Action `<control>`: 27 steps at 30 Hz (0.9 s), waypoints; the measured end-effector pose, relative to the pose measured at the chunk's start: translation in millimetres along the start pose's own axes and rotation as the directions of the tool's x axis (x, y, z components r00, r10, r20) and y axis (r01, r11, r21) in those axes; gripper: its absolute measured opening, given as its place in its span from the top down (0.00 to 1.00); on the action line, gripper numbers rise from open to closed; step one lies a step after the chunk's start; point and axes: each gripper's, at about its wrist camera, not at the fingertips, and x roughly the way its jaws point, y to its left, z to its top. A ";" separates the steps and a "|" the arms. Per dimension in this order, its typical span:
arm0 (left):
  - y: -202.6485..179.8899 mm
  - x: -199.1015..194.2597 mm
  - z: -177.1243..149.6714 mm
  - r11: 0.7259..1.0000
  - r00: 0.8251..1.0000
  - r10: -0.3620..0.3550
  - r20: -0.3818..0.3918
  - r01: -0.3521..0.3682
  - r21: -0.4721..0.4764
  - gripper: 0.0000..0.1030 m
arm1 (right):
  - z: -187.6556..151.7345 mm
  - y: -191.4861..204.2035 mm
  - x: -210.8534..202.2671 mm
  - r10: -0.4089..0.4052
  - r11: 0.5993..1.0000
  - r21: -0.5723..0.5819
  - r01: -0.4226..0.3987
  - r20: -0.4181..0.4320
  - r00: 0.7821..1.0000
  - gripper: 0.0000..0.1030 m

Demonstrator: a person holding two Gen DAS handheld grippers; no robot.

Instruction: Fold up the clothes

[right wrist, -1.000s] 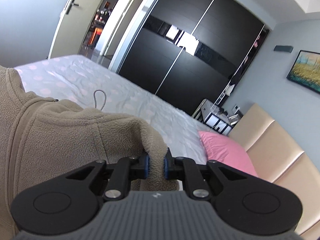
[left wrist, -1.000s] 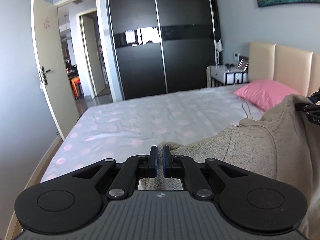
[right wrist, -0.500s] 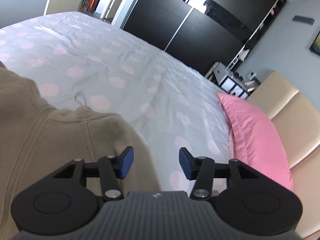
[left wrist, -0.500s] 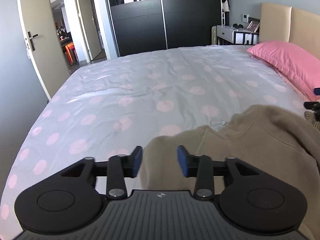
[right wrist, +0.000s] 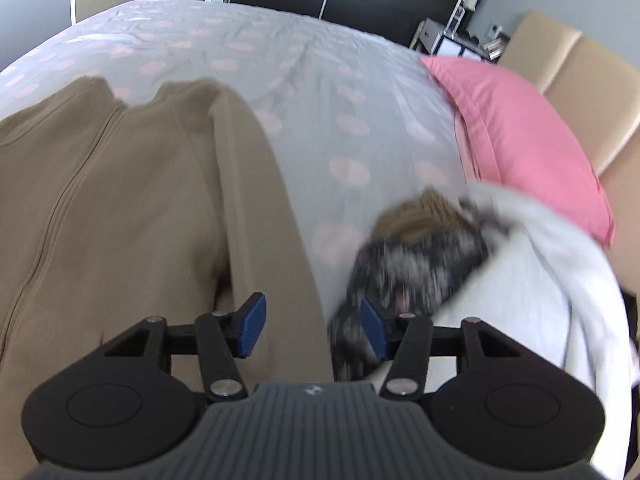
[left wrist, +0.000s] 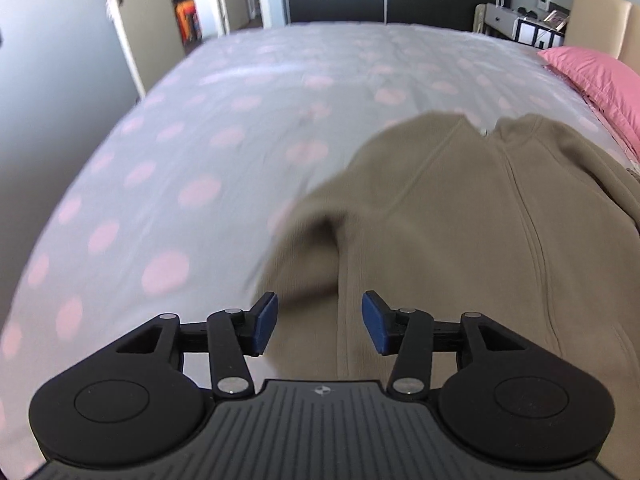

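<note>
Hovering with jaws apart and just opening wider, the left gripper and right gripper clamp nothing above the tan fleece, spread at lower frame on the dotted bed; unfolded clothes pile lower right beside a pink pillow.

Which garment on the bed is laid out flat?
The tan fleece zip jacket; the dark patterned garment and white garment beside it sit crumpled in a pile.
</note>
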 end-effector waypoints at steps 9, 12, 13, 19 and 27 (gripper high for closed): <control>7.7 -27.5 -69.3 0.998 0.998 0.009 -0.068 -0.013 -0.057 0.55 | -115.4 -21.4 -27.8 0.079 0.991 0.119 -0.063 -0.136 0.988 0.29; 9.5 -32.4 -80.7 0.997 0.997 0.024 -0.074 -0.030 -0.072 0.55 | -136.0 -28.2 -16.7 0.133 0.981 0.171 -0.095 -0.222 0.966 0.23; 10.2 -33.2 -81.3 0.996 0.997 0.035 -0.073 -0.040 -0.076 0.55 | -142.8 -29.7 -10.6 0.160 0.974 0.201 -0.109 -0.258 0.953 0.23; 20.7 -29.1 -79.6 0.979 0.989 0.083 -0.124 -0.104 -0.175 0.55 | -158.2 -18.5 10.3 0.183 0.962 0.257 -0.092 -0.357 0.916 0.70; 5.0 -23.2 -79.8 0.988 0.983 0.128 -0.128 -0.138 -0.074 0.55 | -114.3 -36.7 -53.6 0.096 0.963 0.264 -0.046 -0.179 0.979 0.91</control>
